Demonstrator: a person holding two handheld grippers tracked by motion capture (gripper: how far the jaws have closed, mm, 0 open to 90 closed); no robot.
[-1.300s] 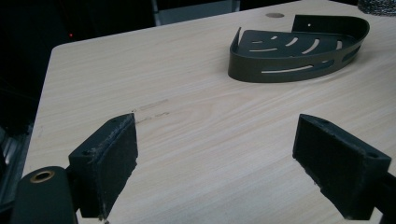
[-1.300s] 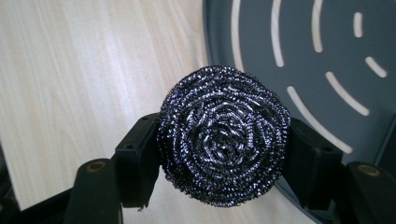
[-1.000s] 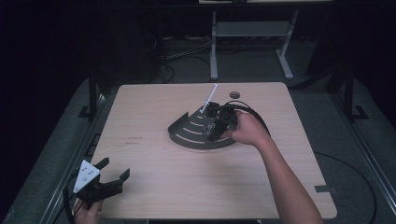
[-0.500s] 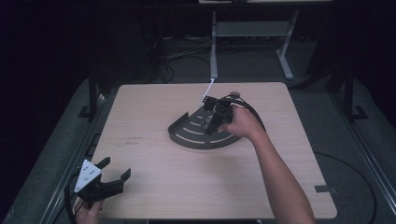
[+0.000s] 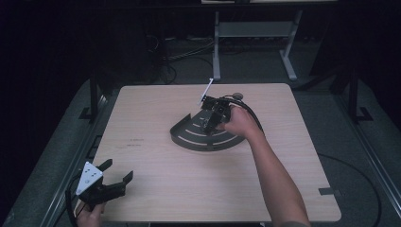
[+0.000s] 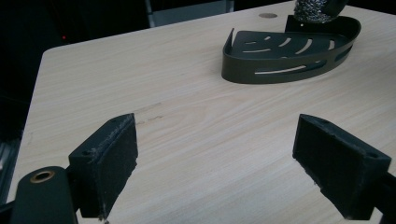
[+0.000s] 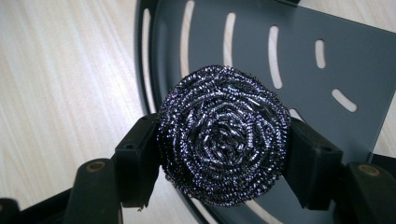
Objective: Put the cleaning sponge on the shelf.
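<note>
Over the far side of the table (image 5: 156,189), the right gripper (image 7: 223,151) clenches a round, coiled steel scourer (image 7: 224,135) above the slotted dark metal tray (image 5: 198,139) — bare wood lies all around. Near the left edge, the left gripper (image 6: 217,158) rests with jaws apart — nothing between them.

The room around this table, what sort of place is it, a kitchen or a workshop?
Most likely a lab or test room, not a kitchen. A bare wooden table stands in a dark space, with loose cables on the floor behind it and a metal stand beyond. No sink or stove is visible.
</note>
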